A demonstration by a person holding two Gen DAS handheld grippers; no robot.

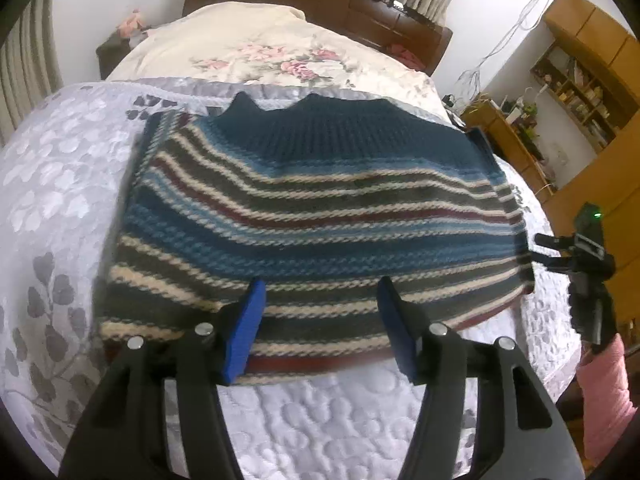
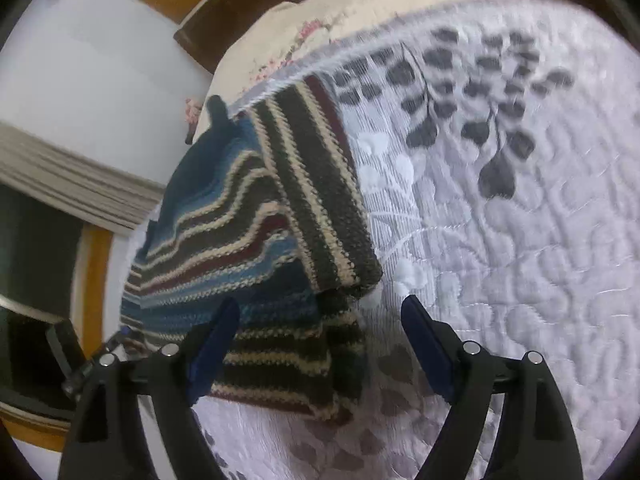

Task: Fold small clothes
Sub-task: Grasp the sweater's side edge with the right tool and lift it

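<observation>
Two grippers, both empty. My left gripper point(image 1: 320, 324) hovers over the near hem of the striped knit sweater point(image 1: 316, 216), fingers spread wide, nothing between them. My right gripper point(image 2: 320, 344) sits at the sweater's right edge, fingers equally wide, not touching the knit as far as I can tell.

Sweater position: lying on the quilted bedspread point(image 1: 52, 184), ribbed navy collar band at the far side from me, toward the floral duvet point(image 1: 256, 52). The right-wrist view shows the right side turned over onto the body, so a sleeve or side panel looks already folded in; a thick doubled corner sits just beyond the right fingers.

Handling judgement: chunky wool-type knit, soft, limp, moderately heavy for its size, high friction, not fragile. It will drape and sag, not hold a crease.

Grasp plan: pinch both hem corners, catching all layers at the doubled corner, then carry the hem toward the collar.
</observation>
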